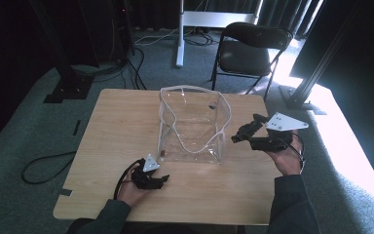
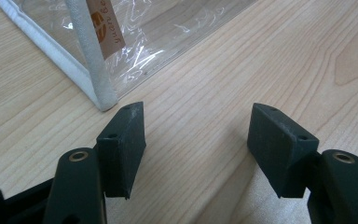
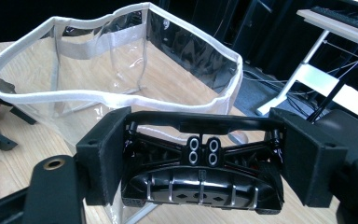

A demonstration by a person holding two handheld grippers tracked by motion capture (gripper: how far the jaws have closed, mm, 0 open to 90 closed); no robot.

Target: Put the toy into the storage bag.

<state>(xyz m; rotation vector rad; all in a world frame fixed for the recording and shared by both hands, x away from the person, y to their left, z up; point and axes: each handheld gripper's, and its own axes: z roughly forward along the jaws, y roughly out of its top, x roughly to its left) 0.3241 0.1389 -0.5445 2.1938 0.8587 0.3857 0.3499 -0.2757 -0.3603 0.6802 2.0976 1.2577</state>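
Pretty dim and soft in the high view with blown-out daylight glaring across the floor (image 1: 341,131) at right, dark corners everywhere, while the counter (image 2: 242,60) looks evenly lit and sharper up close.

Bare counter (image 1: 117,126) lies open ahead of the left hand-held gripper (image 1: 164,179), save the clear bag (image 1: 192,127) just beyond. The right hand-held gripper (image 1: 235,136) faces the bag's open mouth, unobstructed above.

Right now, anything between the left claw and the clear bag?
Nothing: bare tabletop lies between the open left claw and the clear bag, seen in the left gripper view.
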